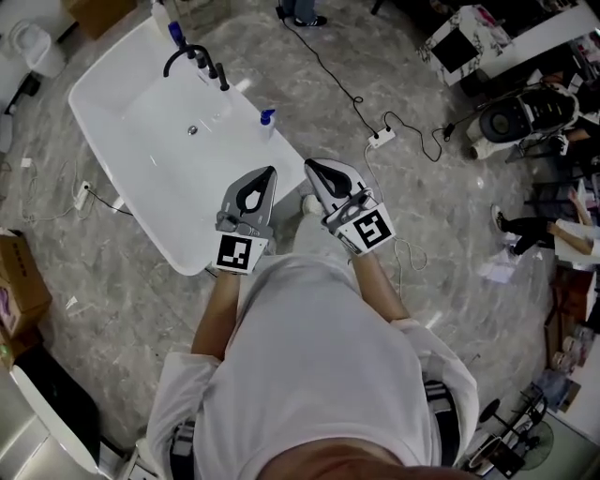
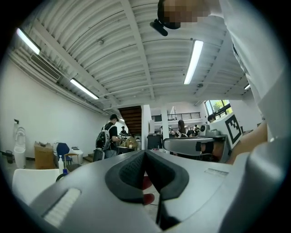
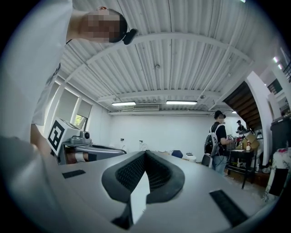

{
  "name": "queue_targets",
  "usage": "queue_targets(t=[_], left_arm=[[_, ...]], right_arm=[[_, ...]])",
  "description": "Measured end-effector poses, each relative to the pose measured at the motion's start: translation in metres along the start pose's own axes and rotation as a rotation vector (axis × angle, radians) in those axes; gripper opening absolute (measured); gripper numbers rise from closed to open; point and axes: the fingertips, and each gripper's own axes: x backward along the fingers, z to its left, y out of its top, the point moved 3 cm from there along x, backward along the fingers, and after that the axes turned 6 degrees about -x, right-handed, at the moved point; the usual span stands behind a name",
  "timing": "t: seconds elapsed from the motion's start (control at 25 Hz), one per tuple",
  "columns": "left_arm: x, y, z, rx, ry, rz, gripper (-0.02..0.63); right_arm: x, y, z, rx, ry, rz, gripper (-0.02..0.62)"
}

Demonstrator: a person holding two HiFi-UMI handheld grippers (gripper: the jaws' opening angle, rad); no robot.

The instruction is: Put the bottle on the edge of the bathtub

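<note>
The white bathtub [image 1: 94,103] lies at the upper left of the head view. A small white bottle with a blue cap [image 1: 267,120] stands on its right rim. A second blue-capped bottle [image 1: 165,19] stands at the tap end, and it also shows as a bottle [image 2: 60,164] at the far left of the left gripper view. My left gripper [image 1: 268,176] and right gripper [image 1: 313,169] are held side by side in front of my chest, above the floor beside the tub. Both are shut with nothing between the pads. Each gripper view looks level across the room.
A black tap [image 1: 192,58] rises at the tub's far end. A cable and a white power strip [image 1: 381,138] lie on the marble floor to the right. Cardboard boxes [image 1: 19,281] sit at the left. A person with a backpack [image 2: 107,136] stands farther back.
</note>
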Motion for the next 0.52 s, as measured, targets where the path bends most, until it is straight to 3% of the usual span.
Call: queue_targets(t=[0.2,0.52], left_arm=[[-0.017,-0.011,-0.023,-0.005,-0.001,0.05,-0.002],[-0.081,-0.028,-0.067,-0.004,0.043,0.199,-0.001]], right_arm=[[0.026,-0.009,-0.026,-0.014,0.001,0.003,0.0],[0.064,0.013,-0.113,-0.009,0.043,-0.008,0.0]])
